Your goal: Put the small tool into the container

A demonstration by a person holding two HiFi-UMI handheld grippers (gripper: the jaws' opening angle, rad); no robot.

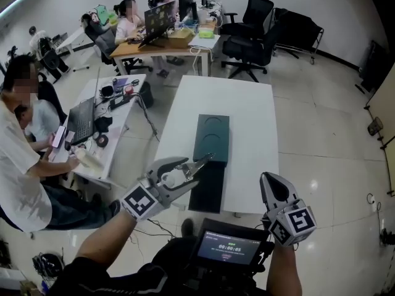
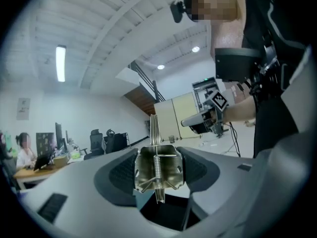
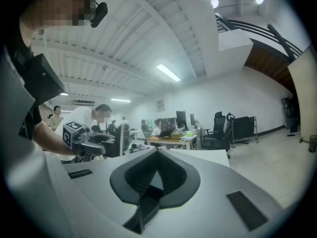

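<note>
In the head view my left gripper (image 1: 180, 171) hovers just short of the white table's near edge, shut on the small tool (image 1: 196, 165), a shiny metal spring clip whose tip points at the container. The left gripper view shows that clip (image 2: 158, 168) pinched upright between the dark pads, spring coil facing the camera. The container (image 1: 212, 138) is a dark green oblong box on the table, and a dark flat piece (image 1: 207, 189) lies right in front of it. My right gripper (image 1: 266, 182) hangs at the lower right, jaws together with nothing between them; its pads (image 3: 168, 175) meet at the tips.
The white table (image 1: 247, 113) stands on a glossy tiled floor. A cluttered desk (image 1: 99, 134) with seated people is at the left, another desk (image 1: 166, 42) and black office chairs (image 1: 253, 29) at the back. A screen device (image 1: 229, 249) sits at my chest.
</note>
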